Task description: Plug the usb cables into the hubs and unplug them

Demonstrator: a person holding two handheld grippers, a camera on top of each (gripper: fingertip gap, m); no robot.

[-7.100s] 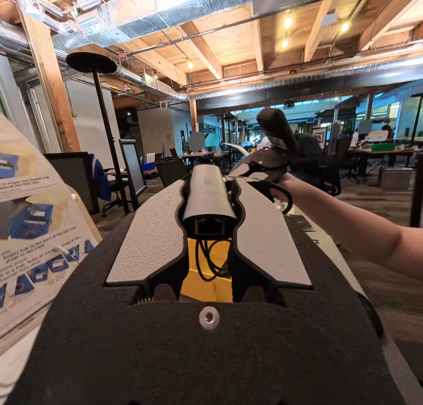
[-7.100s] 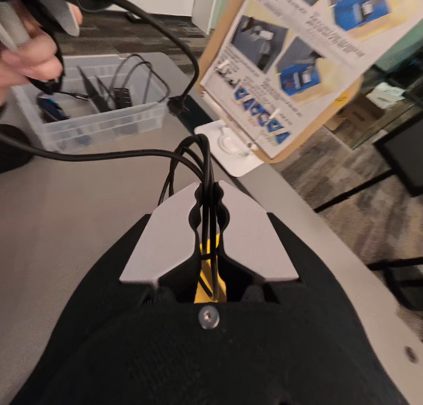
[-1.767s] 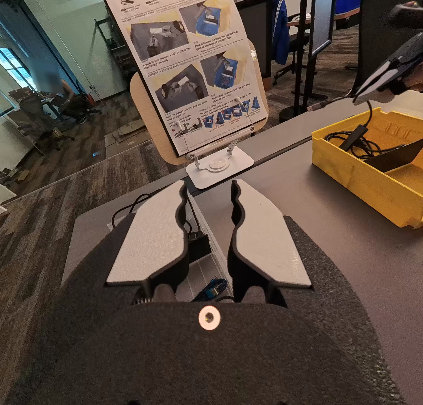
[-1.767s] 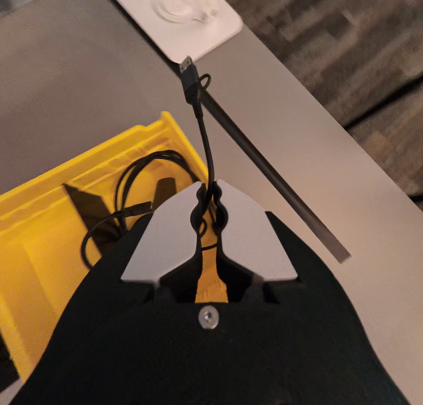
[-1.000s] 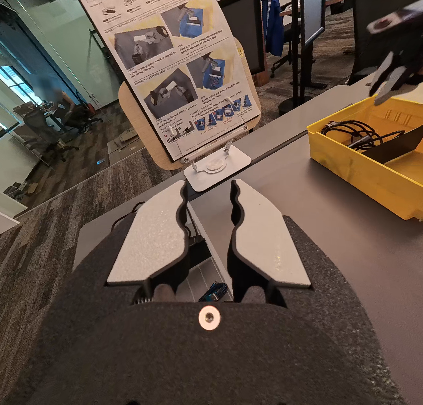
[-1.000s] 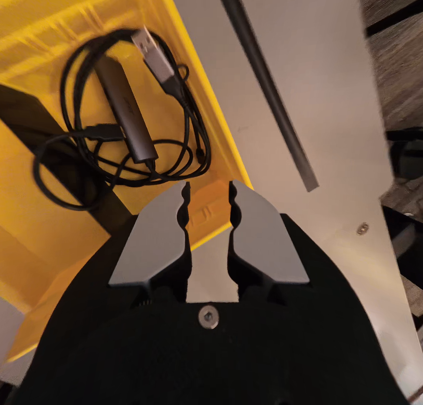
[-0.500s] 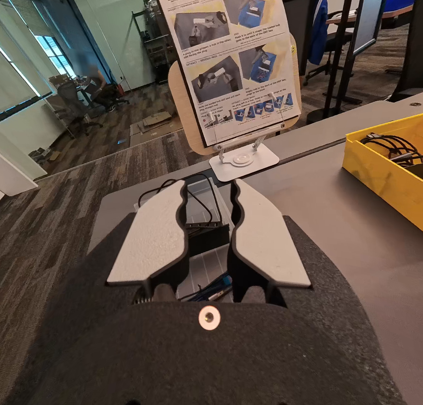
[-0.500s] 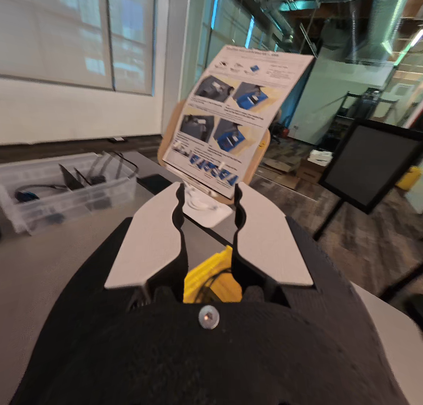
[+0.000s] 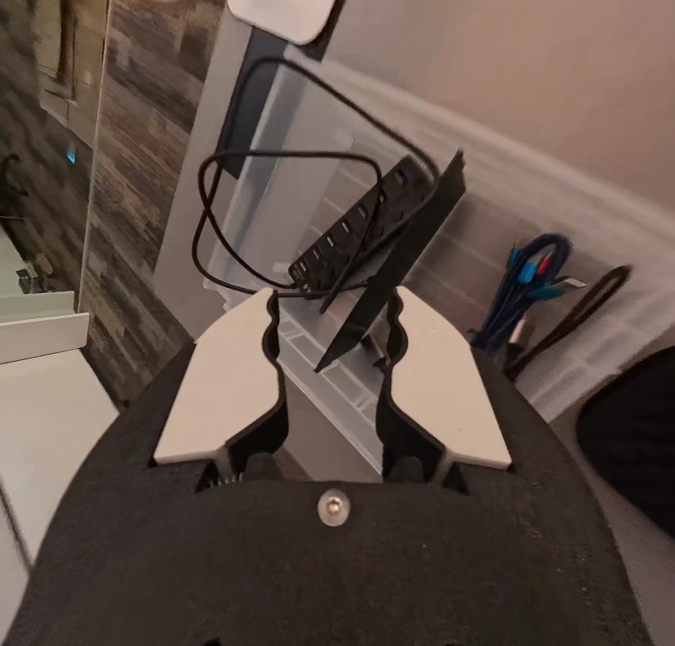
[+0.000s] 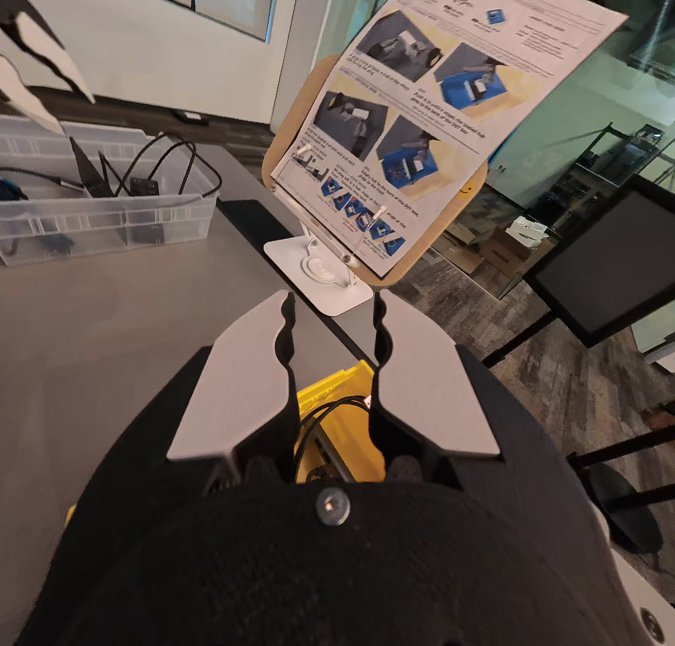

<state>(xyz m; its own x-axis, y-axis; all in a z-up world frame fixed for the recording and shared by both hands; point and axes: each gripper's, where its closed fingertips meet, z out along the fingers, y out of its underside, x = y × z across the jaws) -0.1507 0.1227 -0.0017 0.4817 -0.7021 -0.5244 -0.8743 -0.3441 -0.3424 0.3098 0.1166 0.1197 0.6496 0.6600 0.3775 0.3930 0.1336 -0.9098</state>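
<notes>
L gripper: pale grey finger plates on matte black textured body, silver screw at centre. R gripper: same grey-on-black scheme. Clear bin, translucent, frosty white, ribbed walls. Inside, centre frame: black hub w/ row of small blue ports, black cable looped, black divider panel. Right of frame: blue cable bundle w/ teal and red bits. Table grey. Lower centre, R view: yellow bin, black cord in it. Upper right: sheet, white w/ blue, yellow, grey photos, on tan board; white base. Floor mottled grey-brown.
</notes>
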